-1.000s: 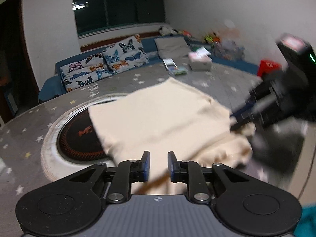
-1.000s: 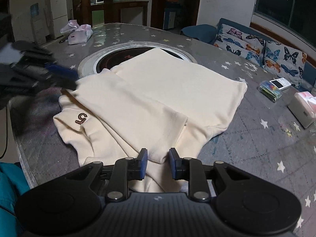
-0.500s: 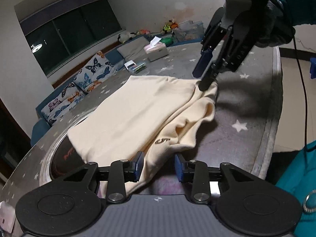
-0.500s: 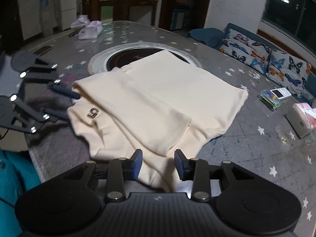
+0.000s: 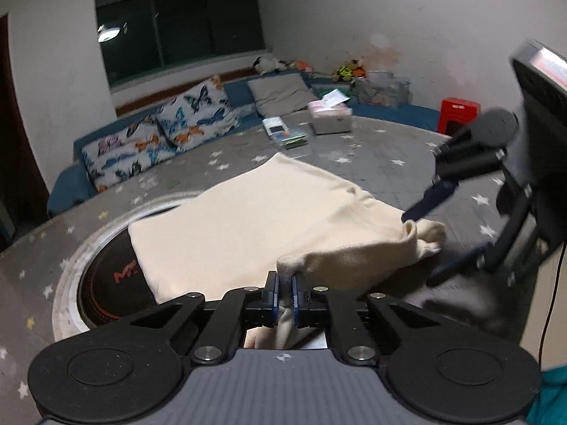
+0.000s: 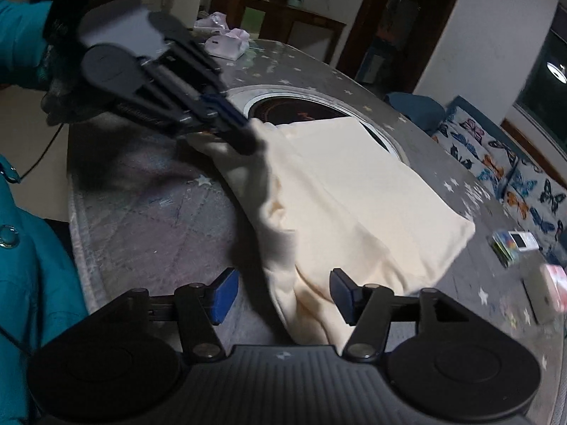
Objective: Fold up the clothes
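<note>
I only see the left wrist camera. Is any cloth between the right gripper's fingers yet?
Observer: Yes. The right gripper is open, and the near edge of the cream garment lies between its fingers, unpinched.
Operator: Is my left pinch lifting the corner?
Observer: The left gripper appears to hold that corner raised off the table, with fabric draping down from it.
Operator: Anything on the table behind my left gripper?
Observer: A pink bag sits near the far edge.
</note>
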Tool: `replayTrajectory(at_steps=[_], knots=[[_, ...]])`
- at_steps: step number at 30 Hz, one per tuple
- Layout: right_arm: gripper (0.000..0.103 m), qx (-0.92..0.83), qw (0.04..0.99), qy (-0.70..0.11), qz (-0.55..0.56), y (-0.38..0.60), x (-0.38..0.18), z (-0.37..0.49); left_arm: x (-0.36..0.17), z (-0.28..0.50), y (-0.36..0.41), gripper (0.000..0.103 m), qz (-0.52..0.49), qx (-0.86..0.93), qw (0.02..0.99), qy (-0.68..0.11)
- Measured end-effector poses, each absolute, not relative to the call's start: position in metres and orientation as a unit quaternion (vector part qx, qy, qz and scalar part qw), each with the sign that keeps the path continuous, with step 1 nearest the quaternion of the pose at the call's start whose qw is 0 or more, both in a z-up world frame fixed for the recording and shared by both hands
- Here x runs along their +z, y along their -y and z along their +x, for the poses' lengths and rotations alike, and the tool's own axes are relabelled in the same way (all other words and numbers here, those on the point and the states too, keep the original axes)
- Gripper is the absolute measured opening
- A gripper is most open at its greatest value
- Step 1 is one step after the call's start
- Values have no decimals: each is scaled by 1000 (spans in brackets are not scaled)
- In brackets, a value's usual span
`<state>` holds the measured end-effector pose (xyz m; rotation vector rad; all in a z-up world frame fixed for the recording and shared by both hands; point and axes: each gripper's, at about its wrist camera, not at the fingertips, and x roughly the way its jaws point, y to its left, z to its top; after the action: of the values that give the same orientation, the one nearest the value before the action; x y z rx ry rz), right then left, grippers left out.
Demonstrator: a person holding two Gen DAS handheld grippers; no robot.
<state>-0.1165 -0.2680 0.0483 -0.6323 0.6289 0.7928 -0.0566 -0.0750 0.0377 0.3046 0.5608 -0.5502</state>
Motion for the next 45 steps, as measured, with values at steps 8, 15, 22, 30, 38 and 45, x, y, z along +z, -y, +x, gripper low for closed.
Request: replayTrajectory(at_steps=[8, 15, 22, 30, 38, 45], knots=[[15, 366, 836, -342, -225, 268, 41, -84, 32, -50, 64, 20, 127, -256, 914, -287], [11, 368, 838, -366, -170, 279, 53, -71, 23, -78, 52, 33, 190, -250, 909, -274], [10, 363, 841, -364, -170, 275, 56, -68, 5, -94, 51, 36, 271, -247, 897, -248], [9, 359, 850, -348, -165, 279, 62, -83, 9, -100, 46, 11, 268, -253, 899, -238], [9, 382, 848, -328, -165, 291, 96, -127, 48, -142, 32, 10, 210, -276, 907, -238], [8, 395, 843, -322, -173, 290, 121, -162, 83, -163, 25, 9, 183, -283, 912, -232]])
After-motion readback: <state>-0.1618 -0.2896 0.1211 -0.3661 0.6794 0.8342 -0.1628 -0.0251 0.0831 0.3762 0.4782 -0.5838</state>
